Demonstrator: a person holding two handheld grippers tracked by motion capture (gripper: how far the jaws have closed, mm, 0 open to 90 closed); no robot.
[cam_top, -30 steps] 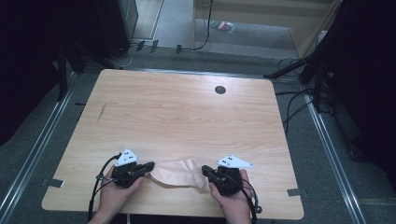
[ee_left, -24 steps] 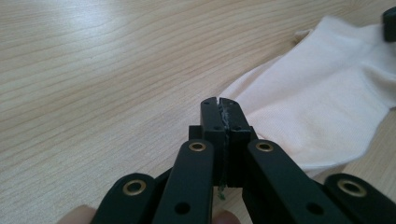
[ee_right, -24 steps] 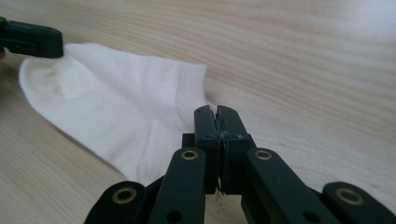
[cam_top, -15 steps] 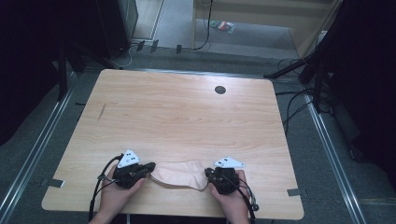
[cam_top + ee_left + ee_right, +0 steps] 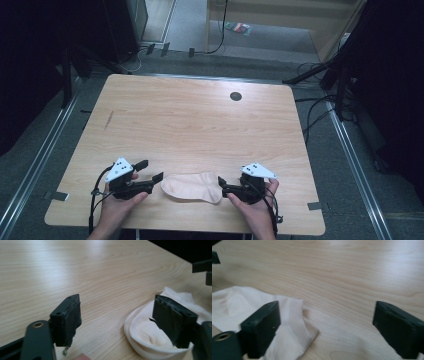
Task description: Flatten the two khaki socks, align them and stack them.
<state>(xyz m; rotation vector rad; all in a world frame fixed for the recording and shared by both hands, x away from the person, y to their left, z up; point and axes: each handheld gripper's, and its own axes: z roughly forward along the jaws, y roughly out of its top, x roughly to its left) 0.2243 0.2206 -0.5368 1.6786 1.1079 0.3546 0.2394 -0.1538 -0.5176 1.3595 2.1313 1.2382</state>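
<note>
both hand-held grippers, left (image 5: 150,171) and right (image 5: 223,185), have just spread wide, dropping the sock (image 5: 192,186), which now lies flat between them near the pale wooden bench's (image 5: 200,125) front edge; grey floor around.

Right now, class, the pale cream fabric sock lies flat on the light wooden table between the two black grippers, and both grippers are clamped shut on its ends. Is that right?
One thing is wrong: neither gripper is clamped. The left gripper and right gripper have just been opening, as both gripper views show. The pale cream fabric sock lies released on the light wooden table.
</note>
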